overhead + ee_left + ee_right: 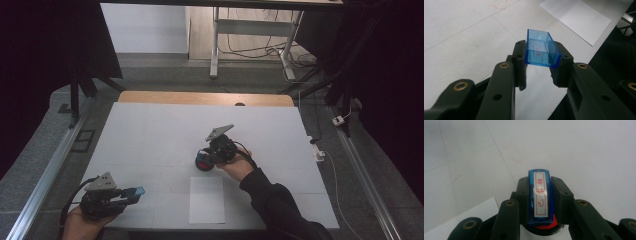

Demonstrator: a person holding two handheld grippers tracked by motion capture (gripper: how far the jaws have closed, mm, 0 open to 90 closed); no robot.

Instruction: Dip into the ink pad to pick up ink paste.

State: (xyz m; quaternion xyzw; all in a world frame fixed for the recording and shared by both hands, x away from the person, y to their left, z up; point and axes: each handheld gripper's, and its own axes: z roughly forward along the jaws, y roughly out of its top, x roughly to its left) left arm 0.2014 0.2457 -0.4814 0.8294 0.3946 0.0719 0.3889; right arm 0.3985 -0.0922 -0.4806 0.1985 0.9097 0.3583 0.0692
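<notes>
Two grippers work above the white table: the left gripper jaws clamp a light, slippery blue plastic cap by its sides, while the right gripper jaws pinch the stiff stamp.

left tongs gripping blue cap, paper sheet

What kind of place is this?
Probably a lab recording bay: a white-topped table ringed by aluminium rails, black curtains on both sides, and cables loose on the floor behind.
</notes>
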